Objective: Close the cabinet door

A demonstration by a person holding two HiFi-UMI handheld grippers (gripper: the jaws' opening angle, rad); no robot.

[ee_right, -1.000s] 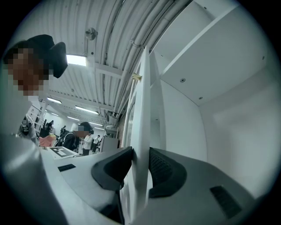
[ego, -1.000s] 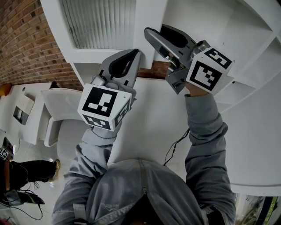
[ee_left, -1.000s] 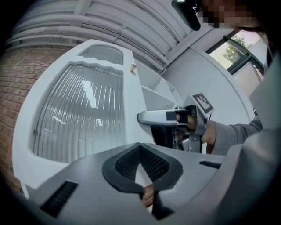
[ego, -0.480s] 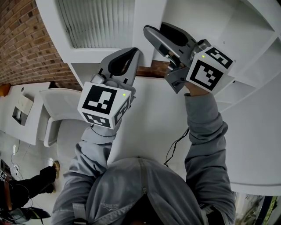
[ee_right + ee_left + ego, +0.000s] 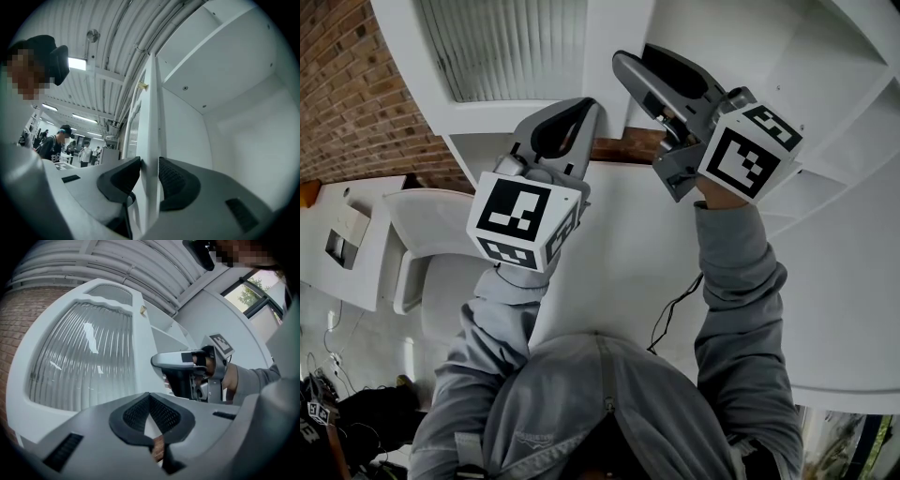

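Note:
The white cabinet door (image 5: pixel 506 47) has a ribbed glass panel and stands ajar from the cabinet (image 5: pixel 741 37). My right gripper (image 5: pixel 630 54) straddles the door's free edge (image 5: pixel 151 117), one pad on each side. Its jaws have just been opening: the inner pad (image 5: pixel 171 180) shows a thin gap to the door. In the left gripper view the right gripper (image 5: pixel 157 361) sits at that edge, below a small knob (image 5: pixel 143 310). My left gripper (image 5: pixel 586 105) hangs in front of the door's lower frame, its pads (image 5: pixel 150 397) meeting at the tips with nothing held.
A brick wall (image 5: pixel 347 94) runs along the left. White furniture (image 5: pixel 431 216) stands below it. Open white shelves (image 5: pixel 853 122) lie to the right of the cabinet. A thin cable (image 5: pixel 670 319) hangs by my right sleeve. People (image 5: pixel 56 140) stand far off in the hall.
The right gripper's jaws stand slightly wider around the door edge. Both grippers have hardly shifted. The person at the lower left of the head view has moved away.

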